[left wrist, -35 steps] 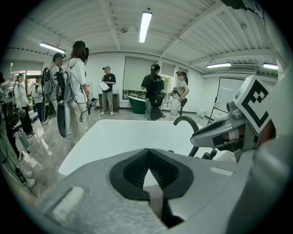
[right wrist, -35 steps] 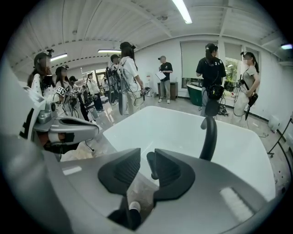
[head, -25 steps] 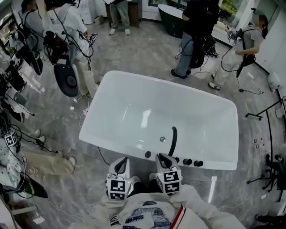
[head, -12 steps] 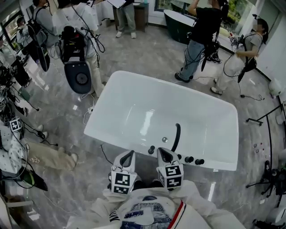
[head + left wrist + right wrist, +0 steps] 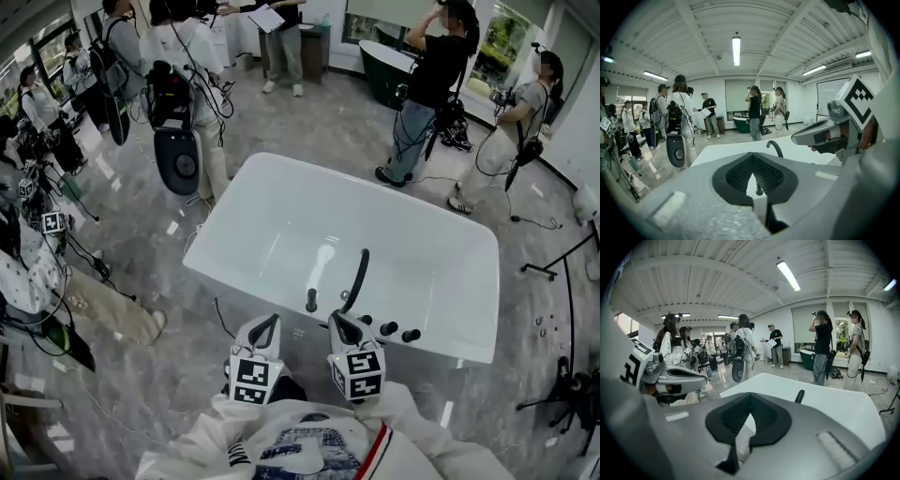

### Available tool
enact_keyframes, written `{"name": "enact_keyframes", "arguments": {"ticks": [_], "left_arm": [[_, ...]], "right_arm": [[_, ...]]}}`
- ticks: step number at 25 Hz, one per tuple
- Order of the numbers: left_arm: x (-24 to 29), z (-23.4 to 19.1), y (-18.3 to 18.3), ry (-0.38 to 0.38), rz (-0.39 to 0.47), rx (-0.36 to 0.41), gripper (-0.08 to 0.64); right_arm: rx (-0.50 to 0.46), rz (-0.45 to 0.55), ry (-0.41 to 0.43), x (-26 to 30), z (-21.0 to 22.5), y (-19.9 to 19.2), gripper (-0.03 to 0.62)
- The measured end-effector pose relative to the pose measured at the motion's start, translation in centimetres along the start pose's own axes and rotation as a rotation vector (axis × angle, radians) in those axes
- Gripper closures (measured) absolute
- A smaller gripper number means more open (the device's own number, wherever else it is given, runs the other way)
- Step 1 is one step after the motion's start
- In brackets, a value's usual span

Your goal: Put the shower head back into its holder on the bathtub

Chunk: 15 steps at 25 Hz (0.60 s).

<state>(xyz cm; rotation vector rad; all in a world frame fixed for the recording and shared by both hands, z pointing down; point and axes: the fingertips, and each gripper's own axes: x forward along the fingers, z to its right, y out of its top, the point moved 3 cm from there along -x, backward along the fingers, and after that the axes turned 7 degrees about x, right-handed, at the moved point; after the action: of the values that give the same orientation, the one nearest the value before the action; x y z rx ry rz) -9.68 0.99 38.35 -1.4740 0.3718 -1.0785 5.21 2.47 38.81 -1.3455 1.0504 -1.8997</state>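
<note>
Showroom, grey marble floor, people with gear standing round white bathtub [image 5: 281, 178]. Slim black shower head [image 5: 310, 299] at tub's near rim, left of curved spout [image 5: 357, 274] and row of knobs [image 5: 385, 328]. Long axis looks upright; likely seated in holder already, cannot confirm. Lies just ahead of both grippers, between them. Left gripper [image 5: 267, 323]: jaws pressed together, empty. Right gripper [image 5: 338, 322]: same, slightly nearer.

left gripper view: left gripper [image 5: 753, 157] is hiding near rim of bathtub [image 5: 801, 149] | right gripper view: black spout [image 5: 799, 396] is showing only its tip | head view: rim knobs [image 5: 386, 328] are appearing too small to identify
</note>
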Motion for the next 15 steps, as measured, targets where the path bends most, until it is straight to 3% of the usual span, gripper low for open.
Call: {"name": "enact_keyframes", "arguments": {"ticks": [11, 15], "left_arm": [[-7.4, 10.7, -0.3, 0.057, -0.01, -0.032, 0.56], [-9.6, 12.2, -0.3, 0.053, -0.013, -0.015, 0.56]], "right_arm": [[0.025, 0.033, 0.036, -12.0, 0.8, -5.4, 0.588], [0.036, 0.031, 0.035, -13.9, 0.0, -6.7, 0.588]]}}
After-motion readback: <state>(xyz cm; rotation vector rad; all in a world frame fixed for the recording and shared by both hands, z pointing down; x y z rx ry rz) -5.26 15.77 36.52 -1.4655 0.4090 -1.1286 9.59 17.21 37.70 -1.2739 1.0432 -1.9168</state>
